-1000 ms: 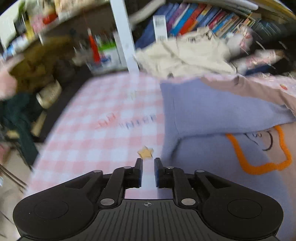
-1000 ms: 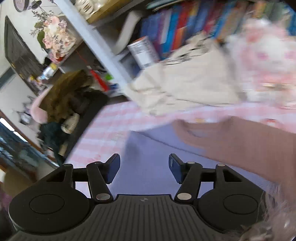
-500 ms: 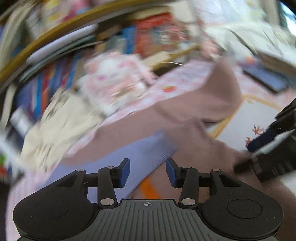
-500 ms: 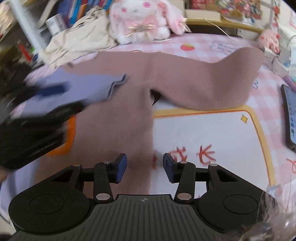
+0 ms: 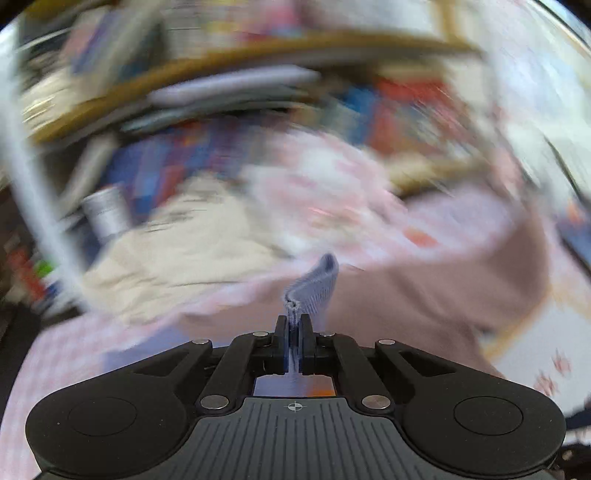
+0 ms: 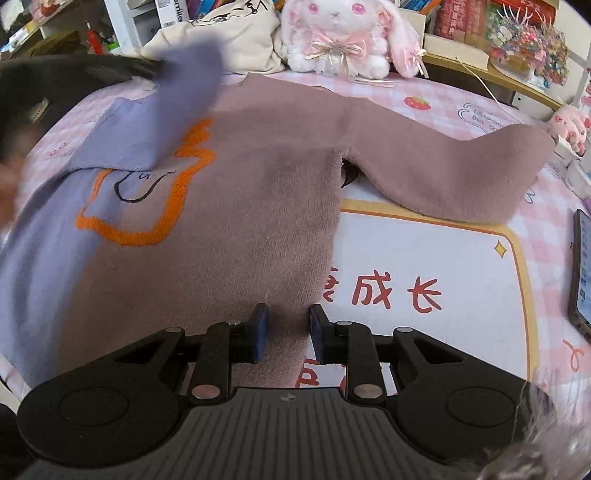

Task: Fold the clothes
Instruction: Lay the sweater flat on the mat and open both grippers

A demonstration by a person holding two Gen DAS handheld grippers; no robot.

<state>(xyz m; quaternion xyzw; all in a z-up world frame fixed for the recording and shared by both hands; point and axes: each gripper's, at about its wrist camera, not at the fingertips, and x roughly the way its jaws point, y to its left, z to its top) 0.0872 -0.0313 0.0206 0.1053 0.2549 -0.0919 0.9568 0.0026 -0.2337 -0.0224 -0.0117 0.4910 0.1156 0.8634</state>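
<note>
A two-tone sweater (image 6: 236, 206), mauve-brown on its right half and lilac on its left with an orange outline patch, lies spread on the pink checked table. Its brown sleeve (image 6: 454, 173) stretches to the right. The lilac sleeve (image 6: 184, 99) is lifted off the table, and my left gripper (image 5: 294, 328) is shut on its ribbed cuff (image 5: 316, 284). The left wrist view is heavily blurred. My right gripper (image 6: 286, 328) is open, its fingers either side of the sweater's brown lower edge, low over the table.
A white mat with red characters (image 6: 424, 280) lies under the sweater's right side. A pink plush rabbit (image 6: 343, 33) and a cream garment (image 6: 229, 33) sit at the back. A phone (image 6: 581, 269) lies at the right edge. Shelves with books stand behind.
My left gripper has shut on the lilac cuff and lifted the sleeve. The right gripper has dropped closer to the sweater's lower edge, still open.
</note>
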